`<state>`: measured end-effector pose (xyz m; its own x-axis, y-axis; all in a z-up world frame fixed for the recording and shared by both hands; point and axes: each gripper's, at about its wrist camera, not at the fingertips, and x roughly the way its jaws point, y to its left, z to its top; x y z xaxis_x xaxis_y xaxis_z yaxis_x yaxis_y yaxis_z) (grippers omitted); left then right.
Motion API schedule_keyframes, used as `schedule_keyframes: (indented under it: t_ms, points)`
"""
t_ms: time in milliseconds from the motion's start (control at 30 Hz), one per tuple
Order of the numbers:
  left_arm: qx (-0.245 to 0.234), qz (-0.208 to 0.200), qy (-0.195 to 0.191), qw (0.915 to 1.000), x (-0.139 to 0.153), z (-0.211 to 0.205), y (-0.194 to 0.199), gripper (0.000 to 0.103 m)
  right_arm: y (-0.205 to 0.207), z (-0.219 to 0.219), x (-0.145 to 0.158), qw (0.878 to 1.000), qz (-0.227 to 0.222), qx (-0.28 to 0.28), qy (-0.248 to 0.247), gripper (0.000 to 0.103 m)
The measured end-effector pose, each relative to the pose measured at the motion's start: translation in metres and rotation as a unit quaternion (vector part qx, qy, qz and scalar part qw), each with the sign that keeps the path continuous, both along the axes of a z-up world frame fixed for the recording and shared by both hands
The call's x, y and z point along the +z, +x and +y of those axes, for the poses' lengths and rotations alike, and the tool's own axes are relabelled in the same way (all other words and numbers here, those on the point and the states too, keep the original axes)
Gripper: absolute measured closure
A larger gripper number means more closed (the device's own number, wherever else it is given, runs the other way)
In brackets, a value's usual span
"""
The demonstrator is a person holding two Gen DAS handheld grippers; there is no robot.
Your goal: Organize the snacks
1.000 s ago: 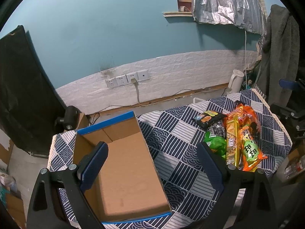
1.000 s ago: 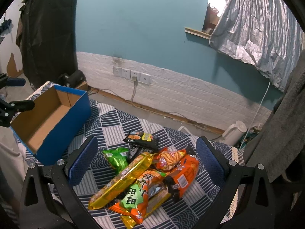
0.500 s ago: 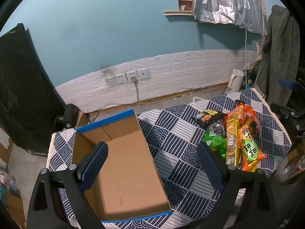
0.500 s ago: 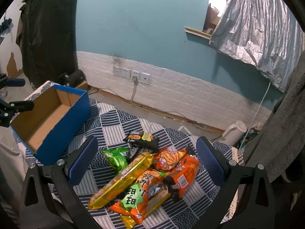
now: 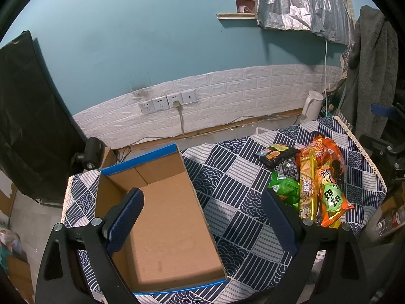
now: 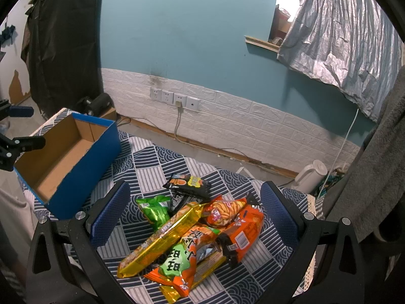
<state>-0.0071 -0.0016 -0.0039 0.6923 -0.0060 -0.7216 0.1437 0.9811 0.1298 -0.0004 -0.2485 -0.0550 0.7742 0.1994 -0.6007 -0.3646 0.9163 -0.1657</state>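
Both tongs wide open, nothing picked yet

The left tongs (image 5: pixel 202 217) hover over the empty box (image 5: pixel 164 210), the right tongs (image 6: pixel 195 212) above the snacks (image 6: pixel 197 230), a glossy overlapping heap of orange, gold, green and black packets on the surface (image 6: pixel 149 167), apparently ready for a first pick.

**Left cam: box on one side, snacks on the other**

Left gripper (image 5: pixel 202 217) hangs spread wide, nothing between its blue pads. Below it sits an open cardboard box (image 5: pixel 162 217) with blue edges, on a navy patterned tablecloth (image 5: pixel 235 177). Well apart to the right, a pile of snack packets (image 5: pixel 308 177): green, gold, orange, black.
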Motion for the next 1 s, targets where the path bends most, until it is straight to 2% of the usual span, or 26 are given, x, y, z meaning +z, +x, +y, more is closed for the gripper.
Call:
schedule_keyframes:
  t_ms: [1000]
  points:
    - [0.001,0.009,-0.002,1.0000,-0.0047,-0.0033,0.0004,0.008,0.0006,-0.0010,0.0009,1.000,0.001,0.000,0.000,0.002]
